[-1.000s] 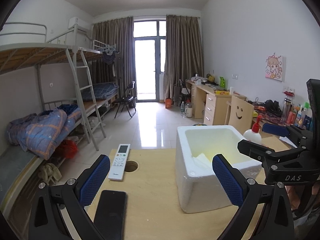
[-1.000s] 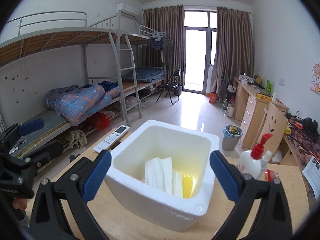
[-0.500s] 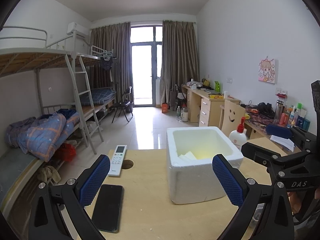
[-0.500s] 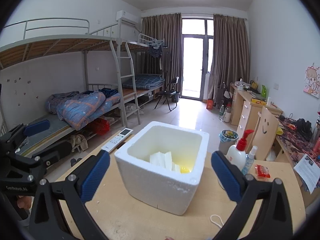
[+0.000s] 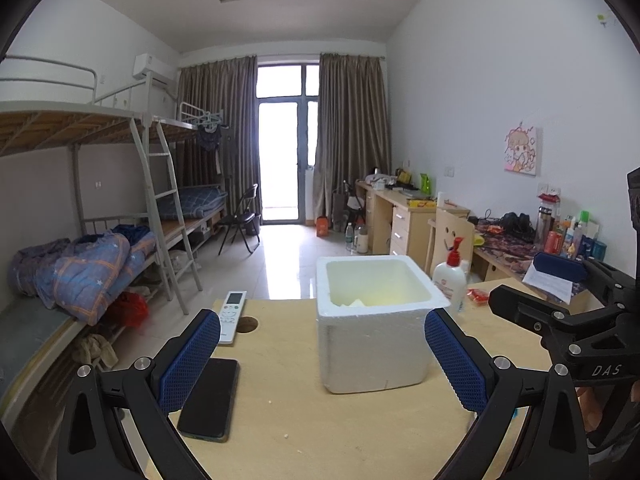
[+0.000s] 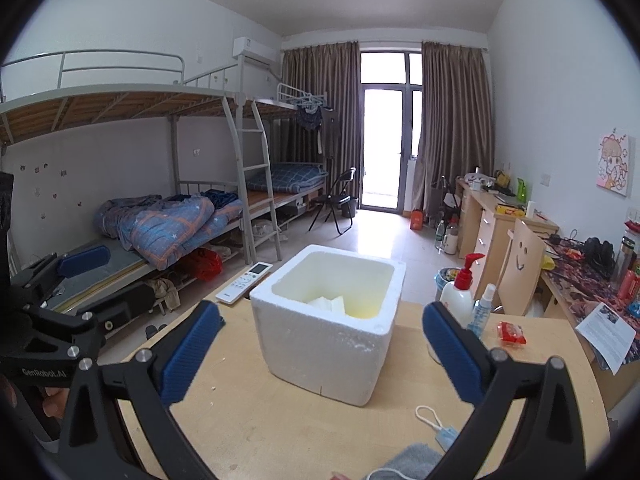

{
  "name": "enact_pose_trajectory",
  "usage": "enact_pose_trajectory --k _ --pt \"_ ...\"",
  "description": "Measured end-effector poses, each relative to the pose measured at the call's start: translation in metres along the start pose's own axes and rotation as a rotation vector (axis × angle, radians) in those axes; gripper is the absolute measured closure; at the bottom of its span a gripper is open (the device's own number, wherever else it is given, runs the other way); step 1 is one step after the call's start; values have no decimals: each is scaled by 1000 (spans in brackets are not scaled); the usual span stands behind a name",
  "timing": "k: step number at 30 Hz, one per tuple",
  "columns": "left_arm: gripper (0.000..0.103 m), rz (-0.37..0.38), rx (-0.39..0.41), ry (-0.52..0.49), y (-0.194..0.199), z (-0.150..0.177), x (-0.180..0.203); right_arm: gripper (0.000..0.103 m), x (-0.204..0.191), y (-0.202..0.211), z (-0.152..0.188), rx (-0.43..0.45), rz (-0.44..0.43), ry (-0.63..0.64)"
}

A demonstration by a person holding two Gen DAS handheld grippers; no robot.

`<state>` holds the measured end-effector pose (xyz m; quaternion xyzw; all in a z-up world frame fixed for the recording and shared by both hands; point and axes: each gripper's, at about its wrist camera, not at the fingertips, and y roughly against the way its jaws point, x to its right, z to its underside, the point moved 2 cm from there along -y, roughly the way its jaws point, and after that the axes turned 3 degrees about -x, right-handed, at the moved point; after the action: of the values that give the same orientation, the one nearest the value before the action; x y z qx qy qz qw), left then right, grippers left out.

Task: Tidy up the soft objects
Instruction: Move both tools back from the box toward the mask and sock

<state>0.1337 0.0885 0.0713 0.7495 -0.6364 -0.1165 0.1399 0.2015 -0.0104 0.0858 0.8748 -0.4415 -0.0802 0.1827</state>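
Both grippers have pulled back from the foam box (image 6: 328, 320), so you now see more of the wooden table (image 5: 304, 420). Your left gripper (image 5: 320, 360) and right gripper (image 6: 320, 352) gape wide, holding nothing. White cloth (image 6: 328, 303) lies inside the box, mid-table; 1 face mask (image 6: 442, 434) rests near the table's near edge.

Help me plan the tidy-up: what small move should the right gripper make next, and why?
Probably lower the right gripper, open and empty, toward the face mask and grey cloth lying on the table's near edge. Both are still outside the foam box, which already holds white tissue.
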Motion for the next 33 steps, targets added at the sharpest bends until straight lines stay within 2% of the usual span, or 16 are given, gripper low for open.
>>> enact_pose_trajectory --k 9,12,17,24,28,33 --pt "1 33 58 -18 28 21 17 0 0 29 22 54 10 -19" --pt "1 19 88 -28 33 28 20 0 1 32 29 67 9 -33" --pt "1 37 93 -17 34 43 22 0 6 38 47 109 5 -40" --pt "1 21 121 7 31 65 24 0 9 40 71 109 17 -44" --pt "1 48 142 28 34 75 24 0 8 40 82 132 17 -52" --pt "1 -1 191 33 34 89 25 0 8 39 95 125 17 -70"
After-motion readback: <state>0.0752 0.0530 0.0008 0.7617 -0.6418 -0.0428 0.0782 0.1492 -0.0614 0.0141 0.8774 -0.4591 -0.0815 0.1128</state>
